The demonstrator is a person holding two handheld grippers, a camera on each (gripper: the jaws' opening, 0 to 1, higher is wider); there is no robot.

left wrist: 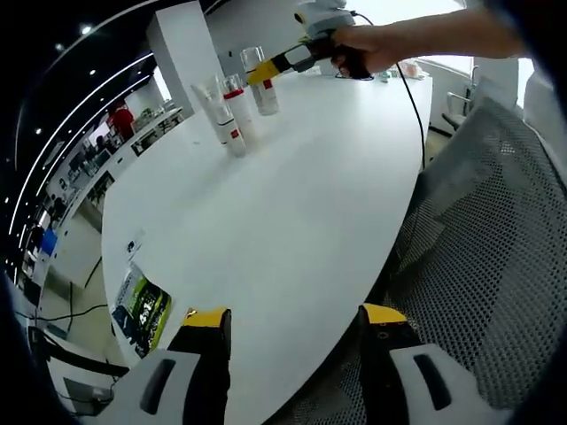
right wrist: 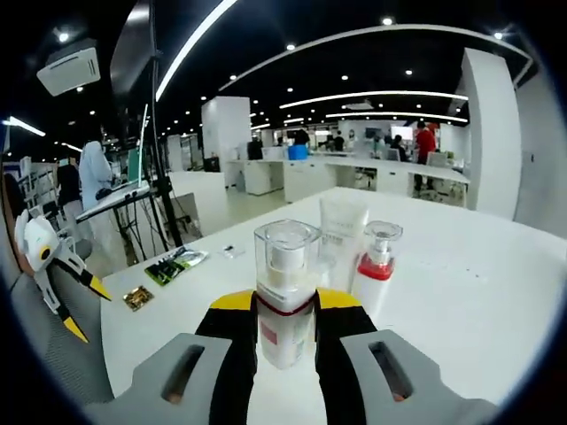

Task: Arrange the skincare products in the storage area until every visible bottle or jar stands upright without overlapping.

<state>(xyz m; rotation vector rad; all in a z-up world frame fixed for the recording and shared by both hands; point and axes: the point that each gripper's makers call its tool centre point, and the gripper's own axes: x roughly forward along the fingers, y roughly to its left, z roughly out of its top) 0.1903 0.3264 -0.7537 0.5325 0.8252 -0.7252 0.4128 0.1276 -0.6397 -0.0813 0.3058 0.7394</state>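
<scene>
Three skincare products stand upright on the white table (right wrist: 478,292), seen from both grippers.

Left gripper view, left to right: a green-and-black packet (left wrist: 142,305) lies at the table's near-left edge. The left gripper (left wrist: 292,332) sits at the table's near edge with its jaws apart and nothing between them. Farther up the table stand the white tube (left wrist: 213,104), the red-collared pump bottle (left wrist: 237,119) and the clear-capped bottle (left wrist: 261,84), close together. The right gripper (left wrist: 266,73) reaches in from the upper right, held by a hand (left wrist: 372,49), its yellow tips at the clear-capped bottle. A mesh chair (left wrist: 478,248) stands at the right.

Right gripper view, left to right: the left gripper (right wrist: 84,305) shows at the far left, jaws spread — well apart from the products. The right gripper (right wrist: 285,332) is clamped on the clear-capped bottle (right wrist: 285,292), which stands upright on the table. Just behind it stands the white tube (right wrist: 341,235), and beside that the red-collared pump bottle (right wrist: 376,266).
</scene>
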